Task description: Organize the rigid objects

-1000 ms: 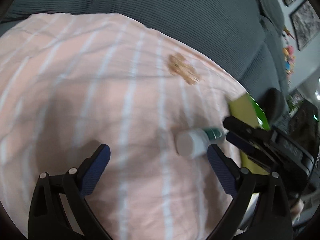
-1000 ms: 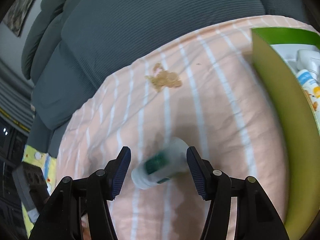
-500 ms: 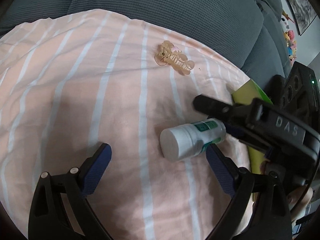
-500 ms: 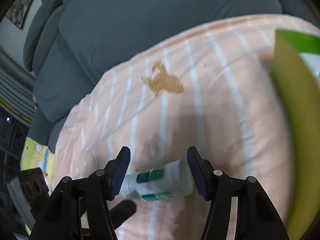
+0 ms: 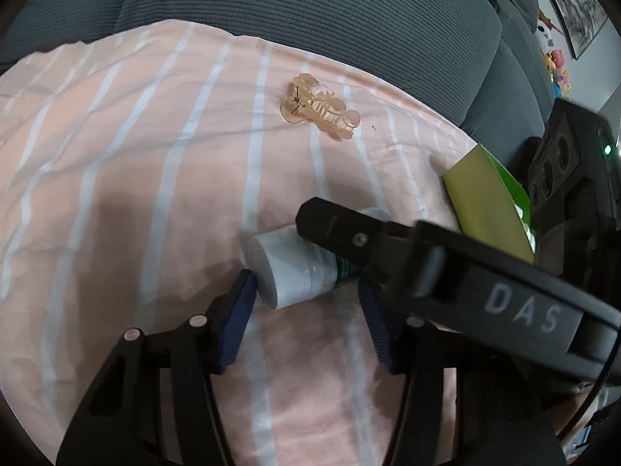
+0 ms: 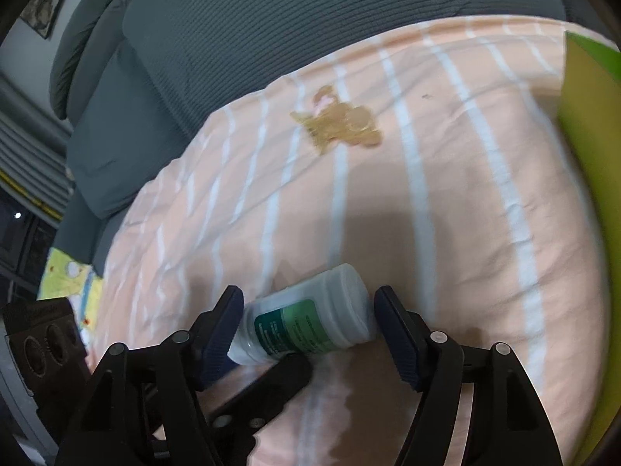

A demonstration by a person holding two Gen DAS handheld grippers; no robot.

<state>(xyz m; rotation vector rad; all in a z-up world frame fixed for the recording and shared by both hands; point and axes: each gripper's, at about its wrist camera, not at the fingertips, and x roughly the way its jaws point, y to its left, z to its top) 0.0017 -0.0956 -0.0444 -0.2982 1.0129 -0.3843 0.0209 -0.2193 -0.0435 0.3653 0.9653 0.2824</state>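
"DAS" reads on the right gripper (image 6: 308, 326); bottle label text is too blurred to read. The white bottle (image 5: 287, 268) lies on the striped sheet (image 5: 116, 155) between both grippers. Left gripper (image 5: 306, 310) closing, one pad at the cap; right gripper opening, pads just clear. Both angle downward.

A peach sheet (image 5: 155, 178) with white stripes is covering the seat of a grey sofa (image 5: 349, 19). Framed pictures (image 5: 578, 27) are hanging on the wall, and small toys (image 5: 555, 66) are sitting below them.

White green-labelled bottle (image 6: 310, 320), peach white-striped sheet (image 5: 155, 194), amber hair clip (image 5: 320, 106)
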